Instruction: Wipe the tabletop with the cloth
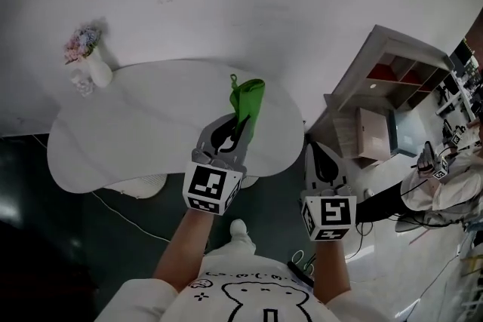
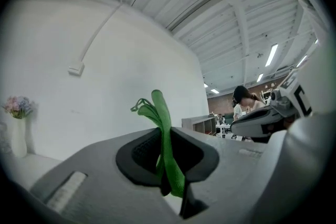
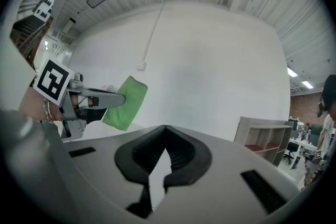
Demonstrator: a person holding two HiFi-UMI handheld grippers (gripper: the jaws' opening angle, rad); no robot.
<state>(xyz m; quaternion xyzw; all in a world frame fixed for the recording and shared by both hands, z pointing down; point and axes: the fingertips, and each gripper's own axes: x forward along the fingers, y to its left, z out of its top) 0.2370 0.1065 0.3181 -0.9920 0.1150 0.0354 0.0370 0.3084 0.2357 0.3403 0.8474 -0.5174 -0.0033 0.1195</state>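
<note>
In left tongs (image 1: pixel 238 126), green cloth (image 1: pixel 250 97)

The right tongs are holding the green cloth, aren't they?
Not quite. The left tongs are holding the green cloth; the right tongs are shut on nothing. The left gripper view shows the cloth pinched between its tongs.

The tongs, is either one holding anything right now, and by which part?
The left tongs are shut on the green cloth, pinching its bunched lower part; the rest sticks out beyond the tips. The right tongs are shut and empty.
</note>
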